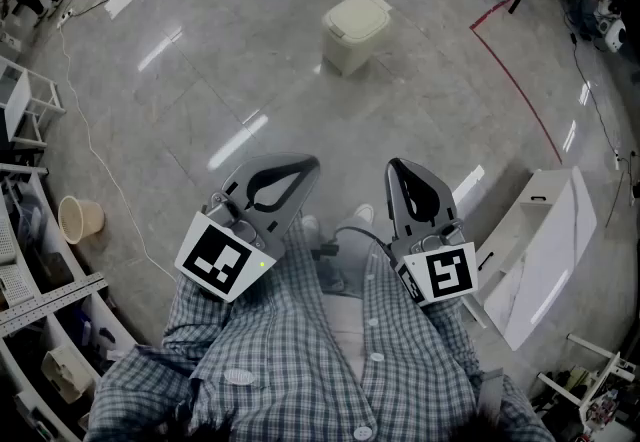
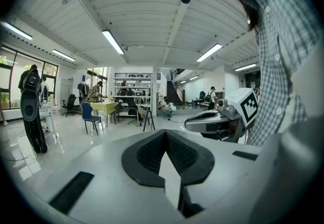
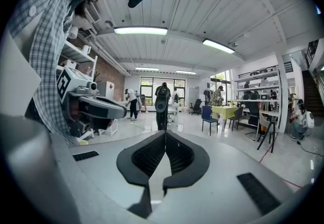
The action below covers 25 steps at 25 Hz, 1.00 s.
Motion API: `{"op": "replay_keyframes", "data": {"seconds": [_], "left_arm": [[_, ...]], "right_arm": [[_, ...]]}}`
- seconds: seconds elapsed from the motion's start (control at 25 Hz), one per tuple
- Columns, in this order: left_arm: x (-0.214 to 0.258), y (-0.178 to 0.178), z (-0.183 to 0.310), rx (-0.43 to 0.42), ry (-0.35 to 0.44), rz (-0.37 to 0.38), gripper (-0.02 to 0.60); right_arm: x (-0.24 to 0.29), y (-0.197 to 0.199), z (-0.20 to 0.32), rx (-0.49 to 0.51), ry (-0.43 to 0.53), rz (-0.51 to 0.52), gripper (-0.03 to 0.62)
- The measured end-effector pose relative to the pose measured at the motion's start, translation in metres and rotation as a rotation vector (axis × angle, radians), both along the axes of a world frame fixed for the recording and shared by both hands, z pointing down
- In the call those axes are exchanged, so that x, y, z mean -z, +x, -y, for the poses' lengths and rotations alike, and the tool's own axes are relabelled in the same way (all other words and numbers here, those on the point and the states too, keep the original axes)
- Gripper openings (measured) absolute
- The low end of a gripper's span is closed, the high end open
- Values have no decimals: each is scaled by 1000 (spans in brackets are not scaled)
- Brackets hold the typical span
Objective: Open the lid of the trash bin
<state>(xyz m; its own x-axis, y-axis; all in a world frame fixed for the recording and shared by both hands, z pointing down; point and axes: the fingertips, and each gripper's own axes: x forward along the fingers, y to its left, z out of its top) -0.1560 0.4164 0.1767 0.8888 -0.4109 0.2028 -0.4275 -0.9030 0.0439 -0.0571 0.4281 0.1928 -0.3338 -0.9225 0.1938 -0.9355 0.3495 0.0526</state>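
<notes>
- Head view: the trash bin stands on the floor well ahead of me, with its lid down. I hold my left tongs and right tongs side by side over my checked shirt, well apart from the bin.
- Left gripper view: my left tongs are pressed together at the tips and empty, aimed into the hall.
- Right gripper view: my right tongs are likewise pressed together and empty.
</notes>
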Motion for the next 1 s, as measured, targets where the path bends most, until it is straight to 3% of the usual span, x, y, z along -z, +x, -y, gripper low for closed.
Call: {"op": "replay_keyframes", "data": {"seconds": [0.68, 1.0], "left_arm": [[0, -8, 1, 2, 1, 4, 6], [1, -16, 3, 2, -30, -32, 6]], "right_arm": [[0, -1, 2, -32, -5, 28, 20], [2, 0, -7, -84, 1, 31, 20]]}}
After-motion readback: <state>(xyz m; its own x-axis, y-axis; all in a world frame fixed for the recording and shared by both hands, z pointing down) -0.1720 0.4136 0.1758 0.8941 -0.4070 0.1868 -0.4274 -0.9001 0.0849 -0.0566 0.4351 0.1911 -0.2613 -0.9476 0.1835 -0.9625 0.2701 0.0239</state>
